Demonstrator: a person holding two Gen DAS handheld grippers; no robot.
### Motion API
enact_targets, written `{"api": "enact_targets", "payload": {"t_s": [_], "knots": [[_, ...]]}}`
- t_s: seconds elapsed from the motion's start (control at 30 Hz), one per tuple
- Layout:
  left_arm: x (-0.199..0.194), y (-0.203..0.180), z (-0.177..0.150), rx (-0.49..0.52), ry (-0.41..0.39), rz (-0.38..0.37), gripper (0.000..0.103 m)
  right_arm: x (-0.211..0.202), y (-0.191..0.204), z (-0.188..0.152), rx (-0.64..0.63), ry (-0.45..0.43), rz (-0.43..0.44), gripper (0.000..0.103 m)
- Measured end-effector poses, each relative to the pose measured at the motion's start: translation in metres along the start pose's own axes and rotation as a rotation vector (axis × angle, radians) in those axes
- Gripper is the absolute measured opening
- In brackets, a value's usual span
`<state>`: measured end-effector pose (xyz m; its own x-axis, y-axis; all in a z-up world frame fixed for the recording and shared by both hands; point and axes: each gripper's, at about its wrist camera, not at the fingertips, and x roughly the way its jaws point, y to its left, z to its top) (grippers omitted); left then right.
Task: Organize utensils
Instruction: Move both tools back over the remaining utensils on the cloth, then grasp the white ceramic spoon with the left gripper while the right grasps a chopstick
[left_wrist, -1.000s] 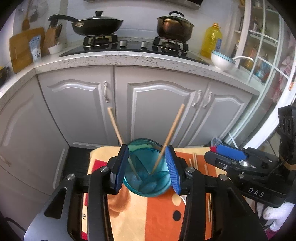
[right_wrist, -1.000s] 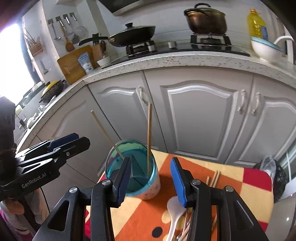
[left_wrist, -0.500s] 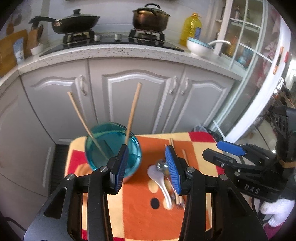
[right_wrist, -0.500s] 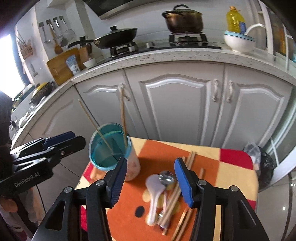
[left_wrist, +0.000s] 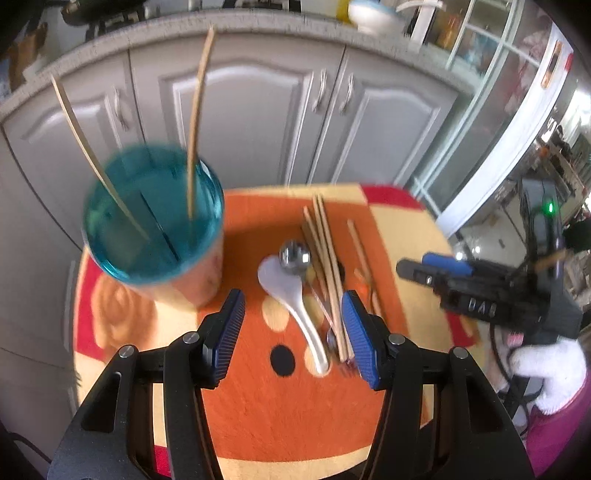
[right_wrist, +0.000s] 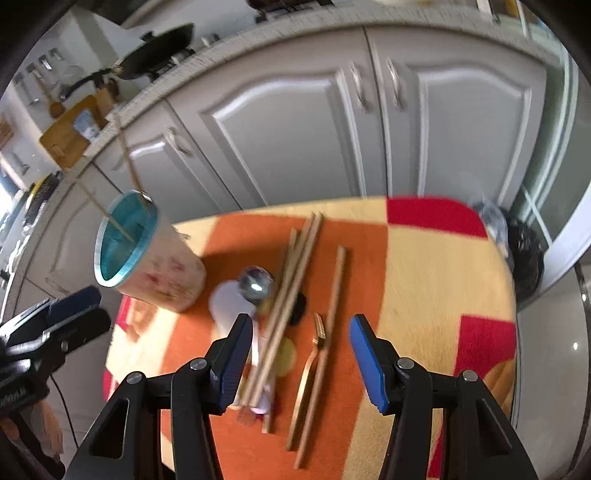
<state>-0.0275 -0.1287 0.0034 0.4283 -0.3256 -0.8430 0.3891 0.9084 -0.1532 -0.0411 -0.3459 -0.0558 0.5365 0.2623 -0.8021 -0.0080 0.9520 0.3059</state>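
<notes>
A teal-lined cup (left_wrist: 153, 221) (right_wrist: 144, 251) stands at the left of the orange cloth and holds two chopsticks (left_wrist: 194, 122). To its right lie a white spoon (left_wrist: 295, 295), a metal spoon (left_wrist: 294, 254) (right_wrist: 255, 284), several chopsticks (left_wrist: 327, 266) (right_wrist: 291, 295) and a gold fork (right_wrist: 314, 354). My left gripper (left_wrist: 293, 332) is open and empty above the white spoon. My right gripper (right_wrist: 301, 362) is open and empty above the chopsticks and fork.
The utensils lie on a small table covered by an orange, yellow and red cloth (left_wrist: 288, 406) (right_wrist: 424, 295). Grey kitchen cabinets (left_wrist: 258, 103) stand right behind it. A black bag (right_wrist: 524, 258) sits beyond the table's right edge.
Both grippers have swung right from the cup and tilted down over the loose utensils. Both stay open and empty.
</notes>
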Motion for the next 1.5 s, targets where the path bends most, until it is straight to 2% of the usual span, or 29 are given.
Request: {"api": "enact_targets", "payload": {"t_s": [0.17,0.3,0.33,0.4,0.43,0.5,0.53,0.57,0.63,0.77,1.0,1.07,1.13,1.2,1.23,1.33,1.37,1.4,1.43,1.47,1.5], "knots": [[0.048,0.002,-0.012,-0.031,0.088,0.002,0.053,0.032,-0.016,-0.002,0.029,0.038,0.010,0.053],[0.079,0.005,-0.014,-0.067,0.122,0.028,0.053,0.058,-0.019,0.008,0.027,0.067,-0.001,0.041],[0.085,0.006,-0.015,-0.074,0.128,0.035,0.052,0.064,-0.020,0.010,0.021,0.072,-0.002,0.039],[0.096,0.007,-0.014,-0.087,0.145,0.035,0.046,0.077,-0.019,0.015,0.011,0.088,-0.011,0.027],[0.102,0.007,-0.014,-0.094,0.151,0.032,0.046,0.083,-0.019,0.016,0.010,0.098,-0.021,0.026],[0.109,0.008,-0.013,-0.107,0.155,0.019,0.032,0.095,-0.022,0.020,0.007,0.110,-0.014,0.015],[0.109,0.009,-0.012,-0.117,0.145,-0.006,0.026,0.099,-0.023,0.020,0.004,0.115,-0.021,0.012],[0.109,0.008,-0.011,-0.115,0.141,-0.025,0.012,0.101,-0.024,0.021,-0.003,0.119,-0.032,0.008],[0.109,0.007,-0.011,-0.096,0.144,-0.013,0.008,0.099,-0.028,0.019,0.010,0.111,-0.011,0.008],[0.100,0.013,-0.020,-0.103,0.175,-0.077,0.002,0.082,-0.038,0.008,0.015,0.112,0.002,0.007],[0.072,0.016,-0.044,-0.077,0.198,-0.104,0.002,0.045,-0.055,-0.031,0.022,0.141,0.035,0.007],[0.069,0.018,-0.042,-0.099,0.194,-0.102,0.002,0.038,-0.056,-0.039,0.026,0.150,0.054,0.007],[0.072,0.018,-0.036,-0.124,0.179,-0.121,0.011,0.037,-0.054,-0.043,0.014,0.149,0.039,0.007],[0.079,0.016,-0.030,-0.157,0.172,-0.141,0.044,0.038,-0.053,-0.043,0.020,0.149,0.045,0.007],[0.081,0.015,-0.028,-0.164,0.163,-0.142,0.045,0.038,-0.053,-0.043,0.031,0.147,0.051,0.007],[0.096,0.006,-0.024,-0.139,0.162,-0.082,0.045,0.041,-0.049,-0.041,0.027,0.143,0.030,0.007],[0.102,0.004,-0.022,-0.137,0.169,-0.083,0.044,0.043,-0.048,-0.039,0.026,0.143,0.027,0.007],[0.108,0.003,-0.022,-0.135,0.183,-0.086,0.036,0.043,-0.048,-0.038,0.028,0.142,0.026,0.007],[0.111,0.002,-0.023,-0.131,0.190,-0.076,0.022,0.044,-0.048,-0.036,0.030,0.143,0.023,0.007],[0.113,0.002,-0.024,-0.120,0.192,-0.054,0.015,0.045,-0.048,-0.034,0.032,0.144,0.017,0.007],[0.111,0.002,-0.025,-0.117,0.185,-0.061,0.014,0.045,-0.049,-0.033,0.036,0.143,0.014,0.007]]}}
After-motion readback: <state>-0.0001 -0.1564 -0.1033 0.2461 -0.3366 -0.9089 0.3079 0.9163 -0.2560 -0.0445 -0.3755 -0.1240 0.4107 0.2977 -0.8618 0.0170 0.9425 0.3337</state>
